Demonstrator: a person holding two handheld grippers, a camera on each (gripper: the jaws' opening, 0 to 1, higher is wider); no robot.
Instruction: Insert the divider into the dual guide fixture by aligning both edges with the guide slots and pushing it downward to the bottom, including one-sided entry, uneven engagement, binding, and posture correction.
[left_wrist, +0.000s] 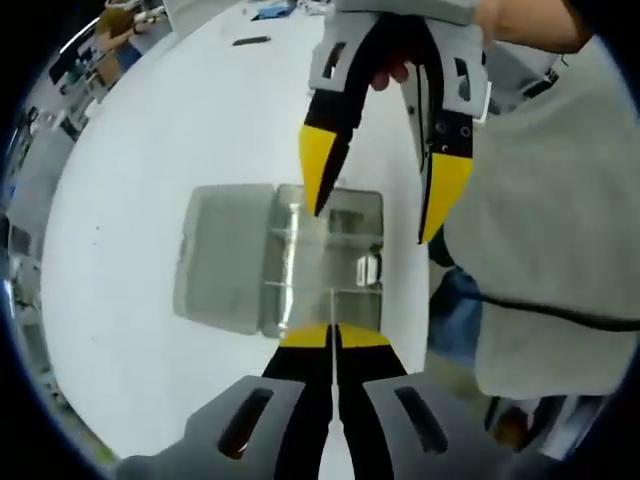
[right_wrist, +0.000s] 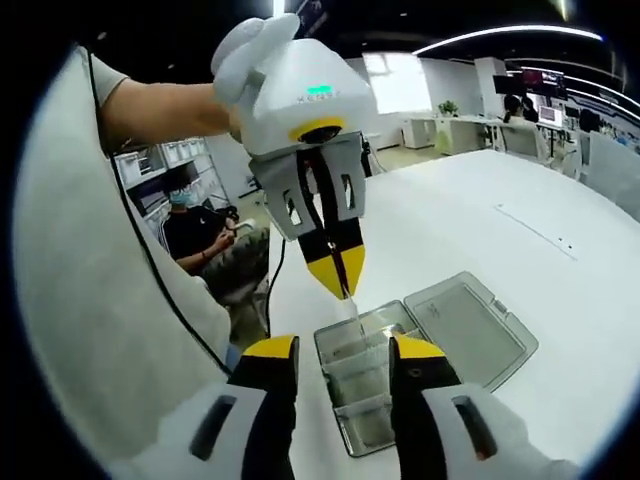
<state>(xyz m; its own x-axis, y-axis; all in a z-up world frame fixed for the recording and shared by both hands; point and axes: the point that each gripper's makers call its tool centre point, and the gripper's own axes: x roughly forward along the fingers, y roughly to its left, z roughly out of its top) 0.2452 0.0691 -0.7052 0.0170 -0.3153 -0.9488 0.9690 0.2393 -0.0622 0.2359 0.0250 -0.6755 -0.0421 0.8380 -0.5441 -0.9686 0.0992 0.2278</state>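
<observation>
A white table in an open office carries the clear fixture box, lid open. The left gripper, jaws pressed together, pinches the thin clear divider above it; the right gripper hovers spread. Insertion seems just starting: next, seat both edges squarely

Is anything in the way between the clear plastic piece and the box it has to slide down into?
Nothing visible. The left gripper holds the thin clear divider just above the open clear box. The right gripper, open, hovers over the far side, not in the divider's path.
</observation>
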